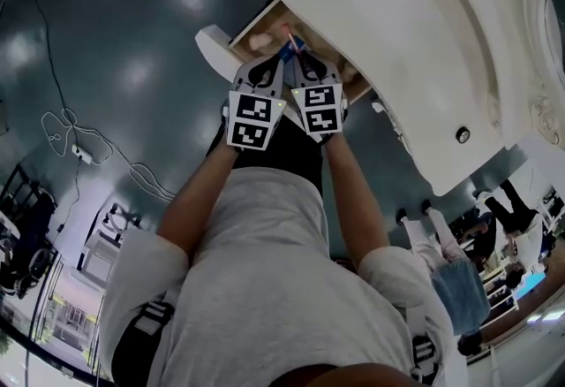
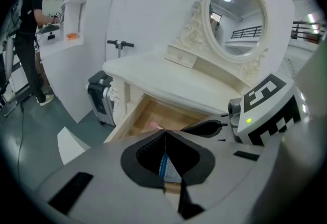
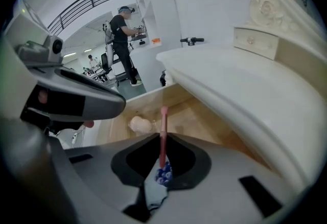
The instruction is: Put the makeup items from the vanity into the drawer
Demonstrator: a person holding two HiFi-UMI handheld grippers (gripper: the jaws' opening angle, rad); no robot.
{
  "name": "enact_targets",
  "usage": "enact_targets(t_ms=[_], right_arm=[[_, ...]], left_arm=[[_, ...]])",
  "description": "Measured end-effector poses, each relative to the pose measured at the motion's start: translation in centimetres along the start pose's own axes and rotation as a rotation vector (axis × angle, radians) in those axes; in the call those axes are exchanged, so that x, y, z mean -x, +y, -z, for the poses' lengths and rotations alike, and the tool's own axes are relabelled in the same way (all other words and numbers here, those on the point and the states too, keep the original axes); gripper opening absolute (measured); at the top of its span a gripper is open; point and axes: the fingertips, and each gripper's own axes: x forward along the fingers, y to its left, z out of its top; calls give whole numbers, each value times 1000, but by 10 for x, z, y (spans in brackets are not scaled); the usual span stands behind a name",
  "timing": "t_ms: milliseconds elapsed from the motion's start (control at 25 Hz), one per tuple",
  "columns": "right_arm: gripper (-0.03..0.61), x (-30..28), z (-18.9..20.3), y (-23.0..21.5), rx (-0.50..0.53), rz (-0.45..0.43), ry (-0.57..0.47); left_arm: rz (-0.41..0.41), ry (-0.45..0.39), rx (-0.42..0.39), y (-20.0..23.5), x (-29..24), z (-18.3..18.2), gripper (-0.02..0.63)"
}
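Right gripper [image 3: 161,136] pinches a pink stick [image 3: 163,118], left gripper [image 2: 165,131] sits clamped shut; I'd sink well into the drawer [image 3: 202,115] before letting go.

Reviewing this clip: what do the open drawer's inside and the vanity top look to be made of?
Drawer: pale bare wood or plywood, matte, going by its tan tone. Vanity top: cream paint, smooth with a soft sheen; core material unclear.

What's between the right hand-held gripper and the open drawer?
Only the thin pink stick that the right hand-held gripper pinches. It pokes out over the drawer. The right gripper view shows this.
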Motion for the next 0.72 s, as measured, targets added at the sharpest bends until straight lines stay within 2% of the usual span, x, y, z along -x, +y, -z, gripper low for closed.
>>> enact_targets(t_ms=[240, 400, 600, 720], right_arm=[[49, -10, 16, -1, -33, 4, 36], [49, -19, 23, -1, -7, -3, 62], [49, -30, 31, 6, -54, -54, 91], [49, -35, 39, 6, -51, -53, 106]], left_arm=[[30, 39, -20, -3, -8, 6, 8], [37, 48, -41, -4, -7, 7, 6], [39, 73, -57, -1, -2, 14, 8], [51, 73, -74, -2, -1, 14, 7]])
